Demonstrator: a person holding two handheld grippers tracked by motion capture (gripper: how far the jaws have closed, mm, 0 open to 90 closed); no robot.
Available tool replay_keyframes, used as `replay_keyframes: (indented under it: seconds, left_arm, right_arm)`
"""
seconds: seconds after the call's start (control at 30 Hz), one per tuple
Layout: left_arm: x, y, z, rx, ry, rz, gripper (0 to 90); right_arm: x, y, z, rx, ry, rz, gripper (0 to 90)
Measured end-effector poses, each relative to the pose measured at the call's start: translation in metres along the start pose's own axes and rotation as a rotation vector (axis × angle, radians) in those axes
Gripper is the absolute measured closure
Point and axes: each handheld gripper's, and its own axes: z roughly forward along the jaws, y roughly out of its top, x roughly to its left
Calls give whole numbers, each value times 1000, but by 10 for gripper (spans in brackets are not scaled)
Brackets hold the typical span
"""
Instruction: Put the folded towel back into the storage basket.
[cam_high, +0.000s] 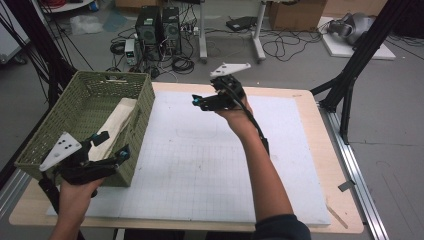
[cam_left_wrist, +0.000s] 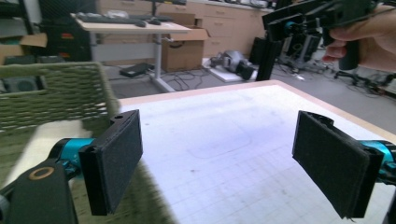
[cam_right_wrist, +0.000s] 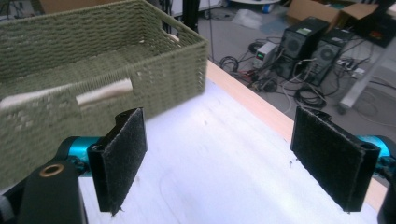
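A green woven basket (cam_high: 145, 100) stands on the table's left side, with a cream cloth (cam_high: 117, 122) lying inside it. My left gripper (cam_high: 112, 145) is at the basket's near right corner, open, with nothing between its black pads (cam_left_wrist: 116, 158). In the left gripper view the basket (cam_left_wrist: 56, 93) is at the left and the cloth (cam_left_wrist: 42, 140) shows pale below it. My right gripper (cam_high: 197, 101) is held up over the far middle of the white mat (cam_high: 210, 165), pointing left toward the basket (cam_right_wrist: 93, 60). It is open and empty (cam_right_wrist: 233, 158). The cloth (cam_right_wrist: 102, 93) shows at the basket's wall.
The white gridded mat covers most of the wooden table (cam_high: 340, 200). Behind the table on the floor are computer towers (cam_high: 157, 27), cables and cardboard boxes (cam_high: 295, 12). Black frame legs (cam_high: 350, 75) stand at the right, and a metal rail runs along the table's right side.
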Motion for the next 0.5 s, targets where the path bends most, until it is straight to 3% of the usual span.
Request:
replay_keyframes:
  seconds: [0.27,0.33,0.4,0.5]
  left_arm:
    - [-22,-5,26,23,-110,17,166]
    - [-26,-6,31,31,-134,23,166]
    - [-31,-8,38,37,-159,19,166]
    - [-37,-12,47,54,-194,15,166]
  right_arm:
    - [-17,-51,-62,5,-76,27,171]
    - [-17,-56,-66,10,-86,24,171]
    - [-21,-75,-84,28,-115,28,172]
    - [-24,-86,-94,27,-124,45,172]
